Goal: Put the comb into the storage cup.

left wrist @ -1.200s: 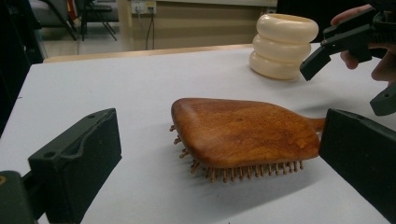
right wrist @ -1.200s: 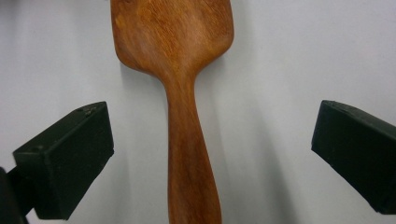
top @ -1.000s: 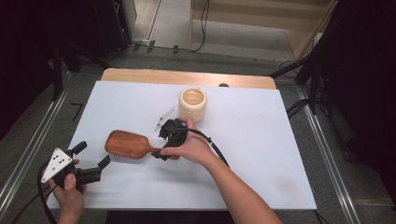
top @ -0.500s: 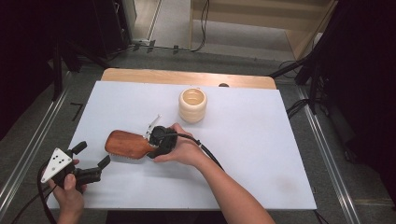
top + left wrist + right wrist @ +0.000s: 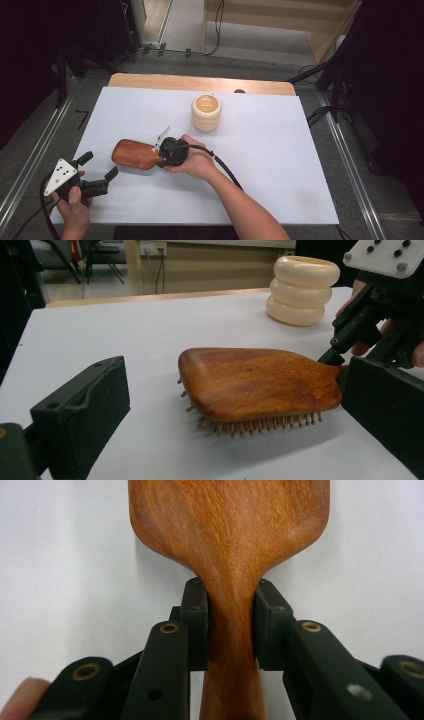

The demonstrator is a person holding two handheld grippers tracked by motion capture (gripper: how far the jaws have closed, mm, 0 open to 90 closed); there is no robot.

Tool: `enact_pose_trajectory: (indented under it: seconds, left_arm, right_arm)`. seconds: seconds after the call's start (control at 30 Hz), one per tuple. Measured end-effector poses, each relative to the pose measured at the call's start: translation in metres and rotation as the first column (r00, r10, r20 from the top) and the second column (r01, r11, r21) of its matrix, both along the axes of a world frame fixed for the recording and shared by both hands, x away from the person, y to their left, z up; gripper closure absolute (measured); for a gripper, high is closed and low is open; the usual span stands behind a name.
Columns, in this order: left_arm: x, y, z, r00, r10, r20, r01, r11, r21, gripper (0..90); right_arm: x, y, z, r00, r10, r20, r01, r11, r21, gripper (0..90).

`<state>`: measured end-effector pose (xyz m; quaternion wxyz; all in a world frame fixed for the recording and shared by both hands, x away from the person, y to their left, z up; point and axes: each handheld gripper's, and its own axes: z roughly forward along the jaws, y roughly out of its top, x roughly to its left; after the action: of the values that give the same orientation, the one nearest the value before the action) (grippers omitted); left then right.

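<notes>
— So, where is the wooden hairbrush (image 5: 134, 154)?
— On the white counter (image 5: 280, 165), bristles down — near the cream cup (image 5: 206, 112).
— And the grippers?
— Right gripper (image 5: 231, 630): fingers just closing, pinching its handle. Left gripper (image 5: 97, 167): fingers spread.

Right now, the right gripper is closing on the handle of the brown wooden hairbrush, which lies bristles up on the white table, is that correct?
Not quite: the brown wooden hairbrush lies bristles down, as the left gripper view shows. The right gripper has indeed been closing, its pads against the handle, on the white table.
</notes>
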<state>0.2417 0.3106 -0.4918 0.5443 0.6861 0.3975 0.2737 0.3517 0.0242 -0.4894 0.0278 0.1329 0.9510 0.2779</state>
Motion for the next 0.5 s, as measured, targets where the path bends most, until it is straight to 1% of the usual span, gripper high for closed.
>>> enact_pose_trajectory:
  seconds: [0.03, 0.07, 0.1, 0.13, 0.17, 0.2, 0.23, 0.27, 0.3, 0.43, 0.47, 0.5]
  left_arm:
    - [0.0, 0.0, 0.0, 1.0, 0.0, 0.0, 0.0, 1.0, -0.001, 0.0]
    - [0.0, 0.0, 0.0, 1.0, 0.001, 0.0, -0.001, 1.0, -0.002, 0.0]
    - [0.0, 0.0, 0.0, 1.0, 0.001, 0.0, -0.001, 1.0, -0.002, 0.0]
    - [0.0, 0.0, 0.0, 1.0, -0.001, 0.0, 0.001, 1.0, -0.001, 0.0]
    - [0.0, 0.0, 0.0, 1.0, -0.001, 0.0, 0.001, 1.0, -0.001, 0.0]
    - [0.0, 0.0, 0.0, 1.0, 0.0, 0.0, 0.0, 1.0, 0.001, 0.0]
    - [0.0, 0.0, 0.0, 1.0, 0.0, 0.0, 0.0, 1.0, 0.001, 0.0]
    - [0.0, 0.0, 0.0, 1.0, 0.001, 0.001, -0.001, 1.0, -0.001, 0.0]
    - [0.0, 0.0, 0.0, 1.0, 0.001, 0.001, -0.001, 1.0, -0.001, 0.0]
    - [0.0, 0.0, 0.0, 1.0, 0.002, 0.001, -0.002, 1.0, 0.001, 0.0]
    - [0.0, 0.0, 0.0, 1.0, 0.001, 0.001, -0.001, 1.0, 0.002, 0.0]
    - [0.0, 0.0, 0.0, 1.0, 0.001, 0.001, -0.001, 1.0, 0.004, 0.0]
  right_arm:
    - [-0.001, -0.001, 0.0, 1.0, 0.001, 0.003, -0.001, 1.0, -0.005, 69.7]
    - [-0.001, -0.002, -0.001, 1.0, 0.002, 0.002, -0.002, 1.0, 0.006, 69.7]
    - [0.0, -0.003, -0.001, 0.9997, -0.001, 0.023, 0.001, 0.9999, 0.013, 69.7]
    - [0.0, -0.004, -0.002, 0.9999, 0.006, 0.008, -0.007, 0.9994, 0.034, 69.7]
    - [-0.001, -0.006, -0.002, 0.9999, -0.012, -0.007, 0.012, 0.9993, 0.035, 69.7]
    - [0.0, -0.007, -0.004, 0.9999, -0.014, -0.008, 0.014, 0.9984, 0.055, 69.8]
    - [0.0, -0.007, -0.004, 0.9999, -0.014, -0.008, 0.014, 0.9984, 0.055, 69.8]
    - [0.001, -0.009, -0.005, 0.9999, -0.014, 0.01, 0.013, 0.9967, 0.08, 69.8]
    - [0.0, -0.01, -0.006, 0.9997, -0.025, 0.001, 0.025, 0.9963, 0.082, 69.7]
    - [0.0, -0.015, -0.006, 0.9992, -0.032, 0.022, 0.029, 0.9932, 0.112, 69.8]
    - [-0.001, -0.016, -0.006, 0.9992, -0.04, 0.01, 0.038, 0.9916, 0.124, 69.8]
    - [-0.002, -0.017, -0.006, 0.999, -0.044, 0.012, 0.042, 0.9907, 0.129, 69.8]
